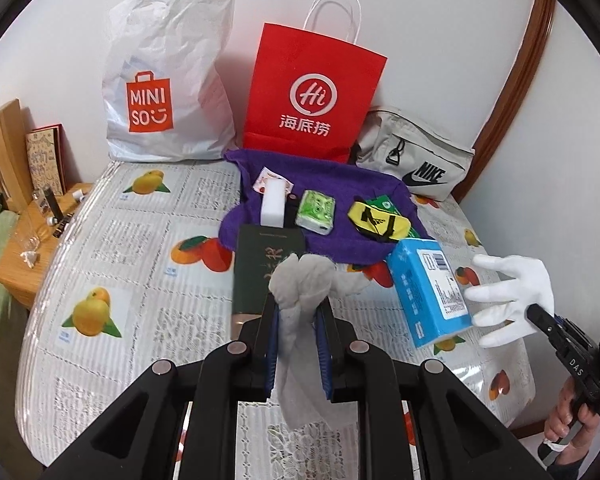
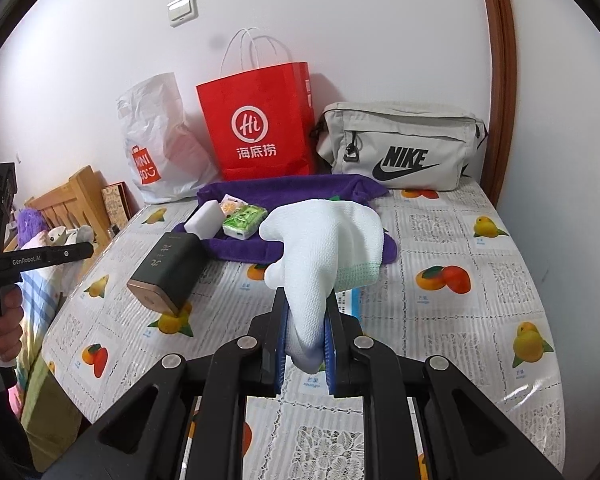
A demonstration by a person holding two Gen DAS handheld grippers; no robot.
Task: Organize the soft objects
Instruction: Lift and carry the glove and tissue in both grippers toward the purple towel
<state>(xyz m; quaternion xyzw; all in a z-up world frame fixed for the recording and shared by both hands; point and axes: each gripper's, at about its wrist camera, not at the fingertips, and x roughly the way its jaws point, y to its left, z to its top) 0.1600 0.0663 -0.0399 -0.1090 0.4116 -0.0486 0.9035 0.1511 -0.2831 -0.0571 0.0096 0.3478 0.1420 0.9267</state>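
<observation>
A crumpled grey cloth [image 1: 300, 292] is bunched between the left gripper [image 1: 298, 312] fingers, its tail hanging below. A white knitted glove [image 2: 324, 248] is pinched in the right gripper [image 2: 306, 344], fingers drooping forward.

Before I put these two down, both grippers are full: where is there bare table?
Free: the left stretch of tablecloth between the white shopping bag and the dark green box, and the right side in front of the grey pouch. Crowded: the purple towel and the blue tissue pack by it.
</observation>
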